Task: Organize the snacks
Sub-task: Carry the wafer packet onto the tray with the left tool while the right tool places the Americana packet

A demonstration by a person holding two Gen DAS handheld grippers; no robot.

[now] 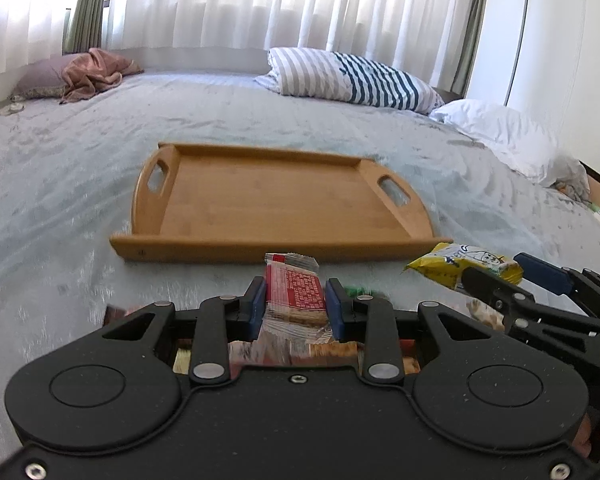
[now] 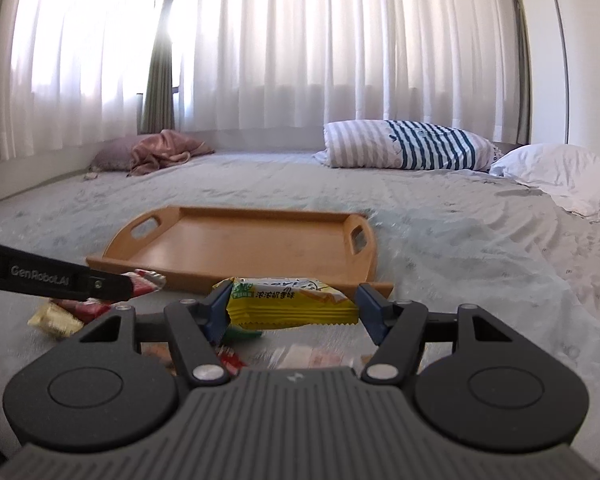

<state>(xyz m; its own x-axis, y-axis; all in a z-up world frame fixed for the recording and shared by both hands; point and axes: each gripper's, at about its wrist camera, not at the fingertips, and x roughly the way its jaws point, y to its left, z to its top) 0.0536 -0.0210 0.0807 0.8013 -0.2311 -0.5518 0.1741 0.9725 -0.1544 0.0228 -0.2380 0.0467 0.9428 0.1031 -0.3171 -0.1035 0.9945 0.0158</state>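
On the far left of the bed (image 1: pixel 80 168), by the curtains (image 1: pixel 228 4), a mauve pillow (image 1: pixel 40 78) lies under a crumpled pinkish cloth (image 1: pixel 96 72). Nearer, a small heap of loose snack packets (image 2: pixel 66 316) sits on the pale bedspread below the left gripper (image 1: pixel 296 300). Its blue-padded fingers (image 1: pixel 334 308) are closed to a narrow gap and pinch a red-and-white snack bar (image 1: pixel 300 292) — held lengthwise, its crimped end poking out ahead of the pads, clear of the bedspread. Just beyond it stands the empty wooden tray (image 1: pixel 204 246), its near rim facing the grippers and a cut-out handle at either end. To the right, the right gripper (image 2: pixel 292 308) has its fingers (image 2: pixel 370 310) about half spread and pressed against both ends of a yellow snack packet (image 2: pixel 292 306), which hangs crosswise between them, above more wrappers lying on the bed. Both held snacks are just short of the tray's near rim. Further right at the back rest a blue-striped pillow (image 1: pixel 352 76) and a white pillow (image 1: pixel 512 136) — beside the wall.
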